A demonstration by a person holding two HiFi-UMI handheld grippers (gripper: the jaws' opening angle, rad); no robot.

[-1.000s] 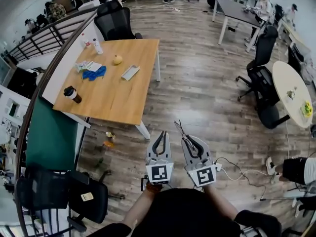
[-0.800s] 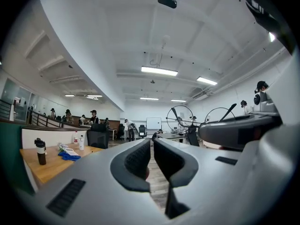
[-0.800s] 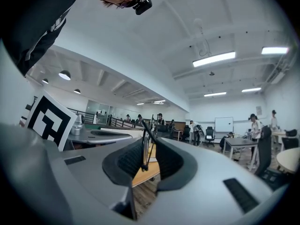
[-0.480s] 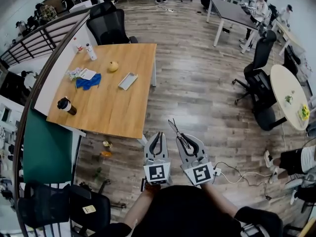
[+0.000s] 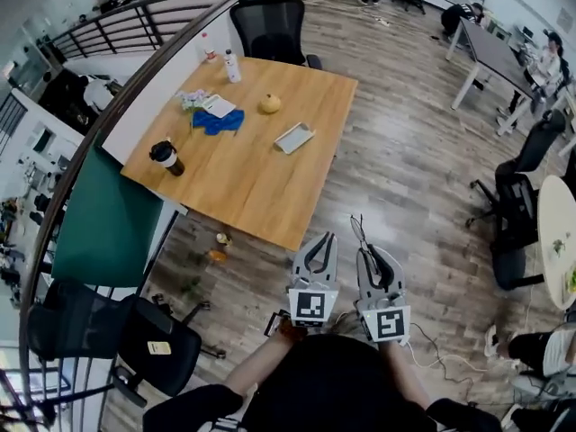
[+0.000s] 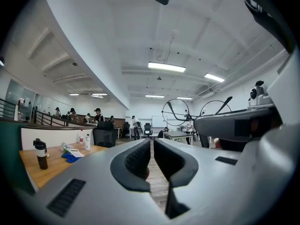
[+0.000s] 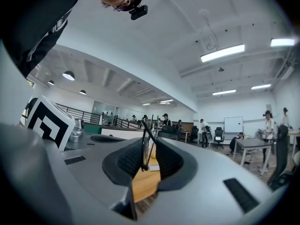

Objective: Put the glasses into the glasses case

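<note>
Thin black wire glasses point(image 5: 357, 232) with round lenses stick out ahead of my right gripper point(image 5: 369, 252), which is shut on one temple; the temple point(image 7: 146, 146) runs upright between the pads. From the left gripper view the two round rims point(image 6: 187, 110) show to the right. My left gripper point(image 5: 321, 238) is shut with nothing in it, its pads point(image 6: 137, 157) nearly meeting. Both grippers hover level over the wood floor, short of the table's near corner. A pale oblong glasses case point(image 5: 294, 138) lies on the wooden table point(image 5: 243, 183), right of its middle.
Also on the table are a yellow fruit point(image 5: 269, 104), a blue cloth point(image 5: 219, 121), a dark cup point(image 5: 166, 156) and a white bottle point(image 5: 233, 64). A black office chair point(image 5: 270, 25) stands behind it, another chair point(image 5: 135, 345) at lower left. Small litter point(image 5: 219, 246) lies by the table leg.
Both grippers have travelled over the floor toward the table, the glasses still in the right one. The table now sits nearer and more central in the head view.
</note>
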